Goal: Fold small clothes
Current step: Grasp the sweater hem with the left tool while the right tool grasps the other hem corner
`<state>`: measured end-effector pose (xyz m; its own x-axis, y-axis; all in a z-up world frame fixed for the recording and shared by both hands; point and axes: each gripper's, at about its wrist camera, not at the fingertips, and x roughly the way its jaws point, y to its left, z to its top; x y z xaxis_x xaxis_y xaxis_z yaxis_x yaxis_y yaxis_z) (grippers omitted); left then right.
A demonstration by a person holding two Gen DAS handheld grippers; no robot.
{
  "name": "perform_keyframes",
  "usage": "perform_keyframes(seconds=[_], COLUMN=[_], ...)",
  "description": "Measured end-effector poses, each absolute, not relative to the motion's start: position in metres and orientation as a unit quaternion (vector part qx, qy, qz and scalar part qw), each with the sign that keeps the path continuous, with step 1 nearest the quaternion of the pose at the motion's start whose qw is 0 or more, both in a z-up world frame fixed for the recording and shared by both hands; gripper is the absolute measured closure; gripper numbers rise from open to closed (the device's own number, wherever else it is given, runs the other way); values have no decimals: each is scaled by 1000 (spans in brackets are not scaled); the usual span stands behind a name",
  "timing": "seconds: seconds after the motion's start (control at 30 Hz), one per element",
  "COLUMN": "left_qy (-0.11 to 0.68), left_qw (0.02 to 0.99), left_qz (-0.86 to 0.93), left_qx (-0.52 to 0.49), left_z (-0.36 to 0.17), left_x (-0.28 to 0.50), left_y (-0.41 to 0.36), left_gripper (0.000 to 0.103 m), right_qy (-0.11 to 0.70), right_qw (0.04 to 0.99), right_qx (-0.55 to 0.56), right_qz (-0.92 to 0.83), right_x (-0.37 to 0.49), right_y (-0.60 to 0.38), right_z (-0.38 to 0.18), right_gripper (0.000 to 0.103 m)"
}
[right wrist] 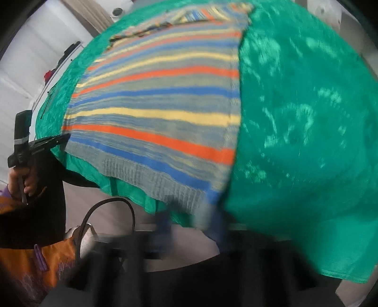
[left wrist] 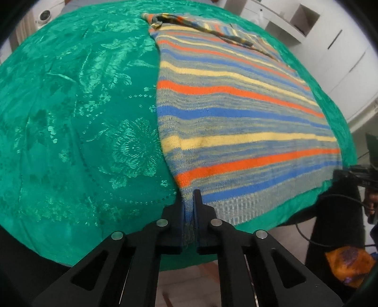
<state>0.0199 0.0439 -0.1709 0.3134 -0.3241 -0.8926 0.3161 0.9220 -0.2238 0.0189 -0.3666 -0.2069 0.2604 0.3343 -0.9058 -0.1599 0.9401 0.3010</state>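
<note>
A knitted sweater (left wrist: pixel 236 113) with blue, orange and yellow stripes lies flat on a green patterned tablecloth (left wrist: pixel 70 118). My left gripper (left wrist: pixel 189 196) is shut on the sweater's near left hem corner, and the cloth is pinched between its fingers. In the right wrist view the sweater (right wrist: pixel 160 106) reaches the table's front edge, with its ribbed hem corner (right wrist: pixel 196 196) just above my right gripper (right wrist: pixel 191 226). That gripper is heavily blurred, so I cannot see whether it grips the cloth. The left gripper (right wrist: pixel 47 144) also shows at the far left, held by a hand (right wrist: pixel 21 179).
The tablecloth (right wrist: pixel 295 118) hangs over the front edge of the table. White cabinets (left wrist: pixel 330 35) stand behind it. A person's orange patterned clothing (right wrist: pixel 30 264) and a black cable (right wrist: pixel 108 212) are below the table edge. A small white camera (left wrist: pixel 43 15) sits far left.
</note>
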Motion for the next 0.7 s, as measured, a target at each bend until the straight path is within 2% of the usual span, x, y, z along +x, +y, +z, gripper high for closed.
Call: perform_keyframes(seconds=[0.17,0.3,0.53,0.7], left_qy=[539,512,467,475], left_qw=[808,812,829,832], left_qz=[-231,-252,-230,-193], left_qx=[-60,-124,-205,-215], left_z=[-133,-105,-82,-86], left_x=[20,55,193,304], left_y=[63,74,74,57], left_gripper=[99,99,99,99], right_qy=[557,485,377,363], right_qw=[801,832,890,898], right_qx=[136,192,187,203], right_qz=[172,188,175,143], right_x=[17,34,141,264], right_y=[-381,-396,-410,-427], right_z=[-176,-132,-85,-86], right_gripper=[99,99,99,99])
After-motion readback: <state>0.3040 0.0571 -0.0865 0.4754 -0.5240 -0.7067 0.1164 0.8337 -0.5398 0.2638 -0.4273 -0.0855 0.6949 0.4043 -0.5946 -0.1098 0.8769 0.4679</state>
